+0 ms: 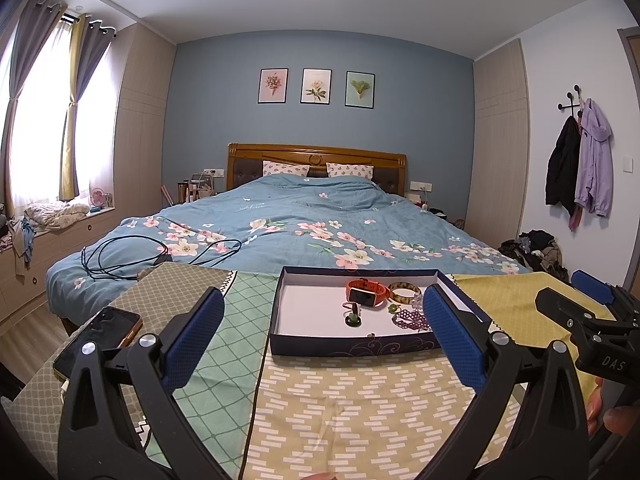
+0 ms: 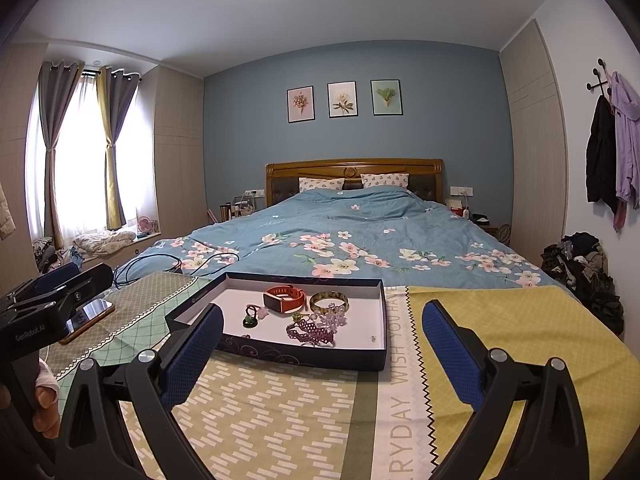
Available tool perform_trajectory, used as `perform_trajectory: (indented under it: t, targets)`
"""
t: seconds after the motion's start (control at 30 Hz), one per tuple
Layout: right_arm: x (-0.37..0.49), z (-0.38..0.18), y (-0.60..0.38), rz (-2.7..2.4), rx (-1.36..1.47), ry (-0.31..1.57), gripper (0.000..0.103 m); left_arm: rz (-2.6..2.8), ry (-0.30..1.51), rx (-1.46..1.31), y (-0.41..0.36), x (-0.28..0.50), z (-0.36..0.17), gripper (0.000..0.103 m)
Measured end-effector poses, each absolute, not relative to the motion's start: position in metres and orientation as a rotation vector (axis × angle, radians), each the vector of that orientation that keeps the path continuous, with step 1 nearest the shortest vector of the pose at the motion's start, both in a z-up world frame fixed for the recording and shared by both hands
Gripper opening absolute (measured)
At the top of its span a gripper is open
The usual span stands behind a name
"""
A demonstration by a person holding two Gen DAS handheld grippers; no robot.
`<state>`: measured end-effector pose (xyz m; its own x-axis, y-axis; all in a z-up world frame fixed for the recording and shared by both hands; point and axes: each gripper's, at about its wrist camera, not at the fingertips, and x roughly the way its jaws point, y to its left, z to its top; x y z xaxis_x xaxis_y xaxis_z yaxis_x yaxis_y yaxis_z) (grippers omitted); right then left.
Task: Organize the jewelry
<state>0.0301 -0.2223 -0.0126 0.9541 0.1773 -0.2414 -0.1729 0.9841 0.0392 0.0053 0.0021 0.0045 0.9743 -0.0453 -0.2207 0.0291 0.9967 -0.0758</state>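
A shallow dark blue box (image 1: pixel 344 346) (image 2: pixel 280 354) with a white floor sits on the patterned cloth. Inside lie an orange smartwatch (image 1: pixel 366 293) (image 2: pixel 285 298), a brown-yellow bangle (image 1: pixel 405 292) (image 2: pixel 329 301), a purple bead bracelet (image 1: pixel 410 318) (image 2: pixel 310 332), a pale flower piece (image 2: pixel 334 316) and a small green ring (image 1: pixel 353 319) (image 2: pixel 249 321). My left gripper (image 1: pixel 324 332) is open and empty, held short of the box's near wall. My right gripper (image 2: pixel 322 344) is open and empty too, just before the box's right corner.
A phone (image 1: pixel 98 338) (image 2: pixel 90 314) lies on the cloth at the left. Behind the table stands a bed (image 1: pixel 304 220) with black cables (image 1: pixel 132 256) on its left side. A pile of clothes (image 2: pixel 584 268) lies on the floor at the right.
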Motion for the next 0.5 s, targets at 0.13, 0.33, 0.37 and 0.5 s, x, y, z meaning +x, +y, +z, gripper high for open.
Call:
perform_trajectory:
  t: [0.13,0.33,0.37,0.5]
  targets:
    - [0.0304,-0.0132,-0.2219,0.177,0.018,0.247,0.096,-0.037,0.225,-0.073,0.0024,0.0055,0.0045,0.098]
    - [0.0306,-0.0139,-0.2212,0.177,0.018,0.249,0.096,-0.044,0.233,-0.076,0.0068,0.0053,0.001,0.098]
    - [0.0308,-0.0138,-0.2213,0.178,0.017,0.249,0.096,-0.044,0.236,-0.074,0.0068,0.0061,0.0004,0.098]
    - [0.0324,-0.0155,-0.2203,0.177,0.017,0.255,0.096,-0.035,0.254,-0.065,0.0066,0.0076,-0.0019,0.098]
